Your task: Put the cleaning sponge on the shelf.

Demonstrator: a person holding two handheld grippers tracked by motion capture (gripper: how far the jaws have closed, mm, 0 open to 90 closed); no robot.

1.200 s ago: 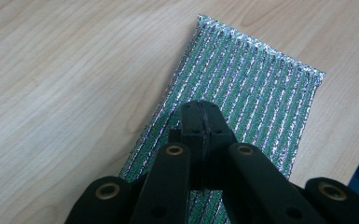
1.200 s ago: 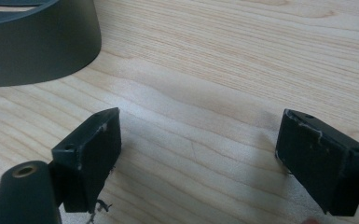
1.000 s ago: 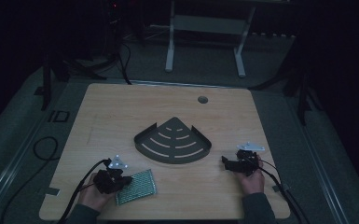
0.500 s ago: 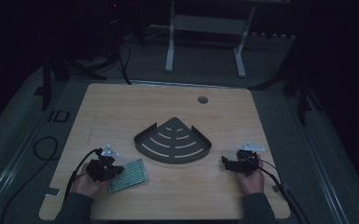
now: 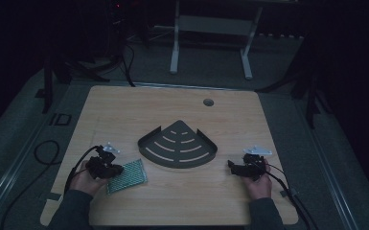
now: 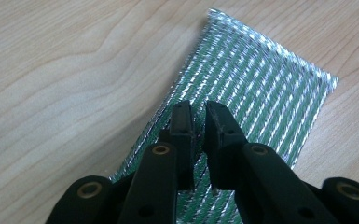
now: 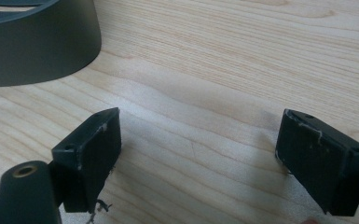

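Green mesh pad (image 5: 127,176) dragged leftward, left claw (image 6: 196,122) pinching it, right claw (image 7: 198,154) wide, unmoved.

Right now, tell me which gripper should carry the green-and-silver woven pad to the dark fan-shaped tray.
Left. The left gripper is nearly shut over the pad; the right gripper is open on bare table beside the tray.

Near end of green mesh pad (image 6: 261,112) hidden under left tongs (image 6: 196,122); whether jaws pinch it, cannot tell. Dark corner tray (image 7: 37,42) ahead-left of right tongs (image 7: 198,140), cut off by picture edge.
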